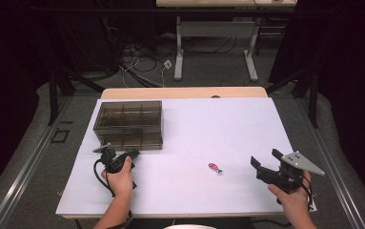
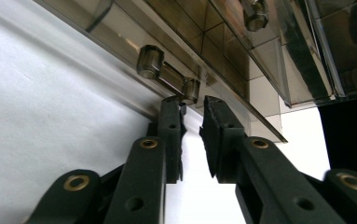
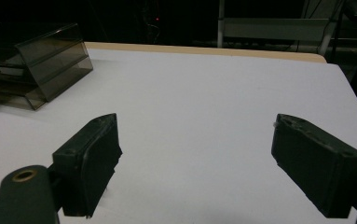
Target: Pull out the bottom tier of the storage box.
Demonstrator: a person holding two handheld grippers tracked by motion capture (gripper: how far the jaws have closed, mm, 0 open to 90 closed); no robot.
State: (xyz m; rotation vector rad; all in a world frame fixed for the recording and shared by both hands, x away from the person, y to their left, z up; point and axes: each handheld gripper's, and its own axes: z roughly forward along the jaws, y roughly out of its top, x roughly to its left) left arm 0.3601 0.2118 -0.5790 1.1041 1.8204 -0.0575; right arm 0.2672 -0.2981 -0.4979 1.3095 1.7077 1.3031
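The left gripper [image 2: 192, 105], fingers narrowly parted, meets the drawer handle [image 2: 167, 74] of the organizer box [image 1: 128, 124]. Next: clamp, pull. The right gripper [image 1: 266, 164] waits released.

White table top [image 1: 218, 124], small red object [image 1: 214, 167], desk [image 1: 217, 28], floor cables [image 1: 137, 57]

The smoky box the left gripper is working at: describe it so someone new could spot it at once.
On the white table, look to the far left corner. There sits the smoky box, a see-through brown plastic organiser divided into compartments, with a small bar handle on its front, right at the left gripper tips. It is the table's sole container; the small red item lies mid-table.
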